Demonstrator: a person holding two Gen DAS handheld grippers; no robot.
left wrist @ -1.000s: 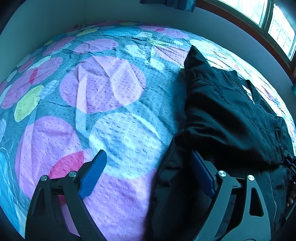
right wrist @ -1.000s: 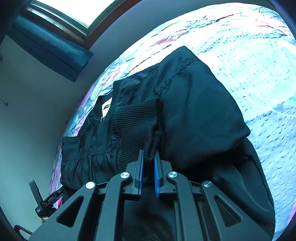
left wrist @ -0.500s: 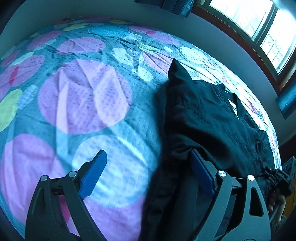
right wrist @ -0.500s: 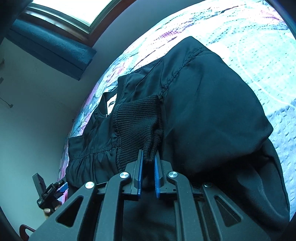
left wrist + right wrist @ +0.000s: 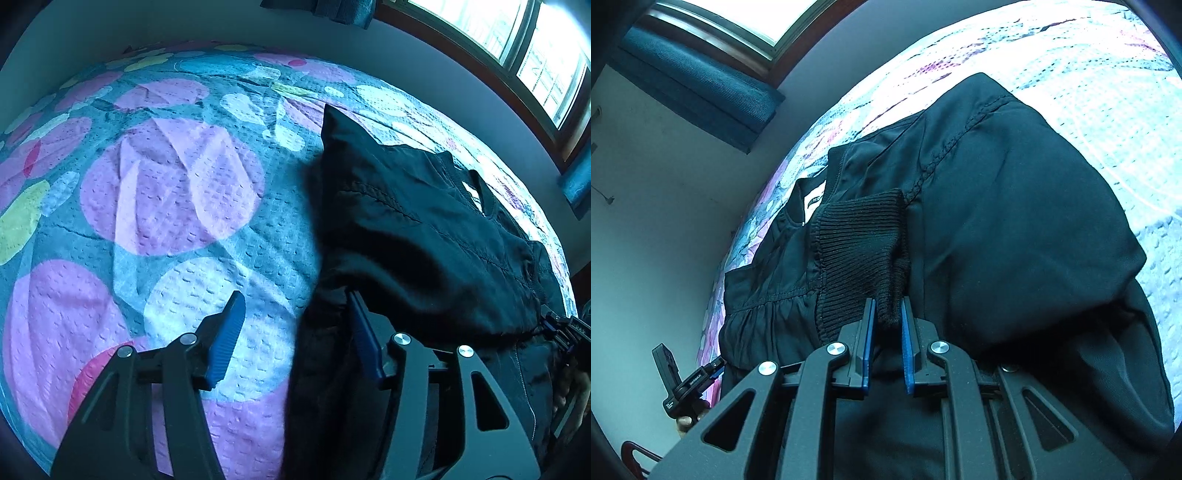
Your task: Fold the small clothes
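A small black jacket (image 5: 417,236) lies on the bedspread, its sleeve folded over the body. My left gripper (image 5: 295,314) is open, straddling the jacket's left edge, with its right finger against the dark fabric. In the right wrist view the jacket (image 5: 1015,206) fills the middle. My right gripper (image 5: 886,317) is shut on the ribbed knit cuff (image 5: 860,240), a fold of which hangs between the blue pads. A white neck label (image 5: 814,203) shows at the collar.
A bedspread (image 5: 166,192) with large purple, white and yellow circles covers the bed. A grey wall and a window (image 5: 524,48) run behind it. The other gripper (image 5: 687,380) shows at the jacket's far hem.
My left gripper has shifted slightly, still open at the jacket's edge. My right gripper's pads look a little wider apart on the cuff, and the jacket looms closer.
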